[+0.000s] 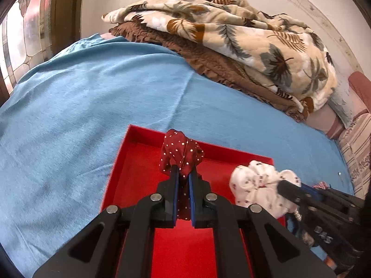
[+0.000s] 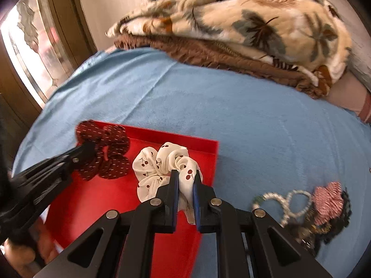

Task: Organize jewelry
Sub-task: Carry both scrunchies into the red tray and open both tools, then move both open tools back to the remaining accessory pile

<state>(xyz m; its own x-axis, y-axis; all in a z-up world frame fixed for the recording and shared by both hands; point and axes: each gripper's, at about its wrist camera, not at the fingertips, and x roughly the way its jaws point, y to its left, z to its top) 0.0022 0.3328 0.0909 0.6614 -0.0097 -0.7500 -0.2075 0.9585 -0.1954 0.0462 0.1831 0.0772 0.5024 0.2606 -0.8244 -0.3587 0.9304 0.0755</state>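
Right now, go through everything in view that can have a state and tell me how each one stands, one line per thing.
Left gripper: shut on the dark red dotted scrunchie, held over the red tray.
Right gripper: shut on the white cherry scrunchie, over the tray.
Red tray: open, no lid, lying on the blue sheet.
Bead bracelets: loose in a pile on the sheet, outside the tray.
Leaf-print blanket: bunched up.

Daylight, bright, entering from window (image 1: 20, 34) at far left; its panes blown out to white glare in the right wrist view. Fisheye: black vignette in corners, edges bowed. Left wrist view sharp. Right wrist view motion-smeared, worst on blanket (image 2: 243, 23) and bracelets (image 2: 285, 203).
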